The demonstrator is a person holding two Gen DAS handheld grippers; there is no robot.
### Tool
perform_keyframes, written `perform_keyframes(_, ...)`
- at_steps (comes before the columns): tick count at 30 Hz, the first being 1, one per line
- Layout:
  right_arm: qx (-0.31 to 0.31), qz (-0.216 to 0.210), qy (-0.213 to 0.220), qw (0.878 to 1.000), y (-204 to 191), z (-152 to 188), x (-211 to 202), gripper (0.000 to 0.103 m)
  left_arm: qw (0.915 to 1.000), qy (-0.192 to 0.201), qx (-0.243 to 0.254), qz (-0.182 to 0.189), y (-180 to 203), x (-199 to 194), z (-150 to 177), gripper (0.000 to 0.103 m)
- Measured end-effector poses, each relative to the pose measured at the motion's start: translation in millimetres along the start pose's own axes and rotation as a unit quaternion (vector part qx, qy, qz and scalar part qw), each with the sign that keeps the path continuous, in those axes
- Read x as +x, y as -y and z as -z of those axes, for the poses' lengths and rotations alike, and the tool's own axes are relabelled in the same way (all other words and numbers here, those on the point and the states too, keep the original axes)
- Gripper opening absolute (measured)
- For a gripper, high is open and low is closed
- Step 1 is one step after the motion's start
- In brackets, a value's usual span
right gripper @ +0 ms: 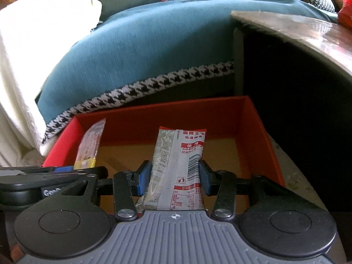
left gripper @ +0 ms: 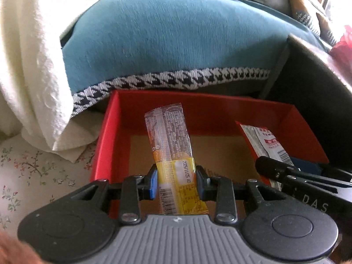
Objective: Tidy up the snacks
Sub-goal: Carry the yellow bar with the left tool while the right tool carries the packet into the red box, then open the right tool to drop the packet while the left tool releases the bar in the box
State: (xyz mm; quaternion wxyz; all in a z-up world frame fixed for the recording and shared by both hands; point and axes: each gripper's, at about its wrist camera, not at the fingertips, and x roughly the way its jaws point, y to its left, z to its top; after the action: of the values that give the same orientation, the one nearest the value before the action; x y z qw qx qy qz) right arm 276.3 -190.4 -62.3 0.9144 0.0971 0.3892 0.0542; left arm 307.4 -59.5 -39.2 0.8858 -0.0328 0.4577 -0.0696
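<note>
The left gripper point(left gripper: 177, 181) clamps a yellow snack packet point(left gripper: 170, 145); the right gripper point(right gripper: 173, 176) clamps a grey-and-red spicy-strip packet point(right gripper: 176, 162), both above the red box point(right gripper: 259, 136).

We see soft daylight, slight motion blur on the teal cushion point(left gripper: 167, 39), fisheye-bent edges, and deep shadow at right.

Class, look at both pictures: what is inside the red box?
The red box shows only bare brown floor; both held packets, yellow snack packet and grey-red snack packet, hang above it. Near floor is hidden.
</note>
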Motion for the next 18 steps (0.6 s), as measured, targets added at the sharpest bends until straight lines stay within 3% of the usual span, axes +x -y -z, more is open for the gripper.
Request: perform_keyframes(18, -0.042, 0.048, -0.045, 0.997, -15.7, 5.8, 30.2, 0.058, 0.9992, -0.030, 0.024, -0.008, 9.4, 26.4, 1.0, 0.029)
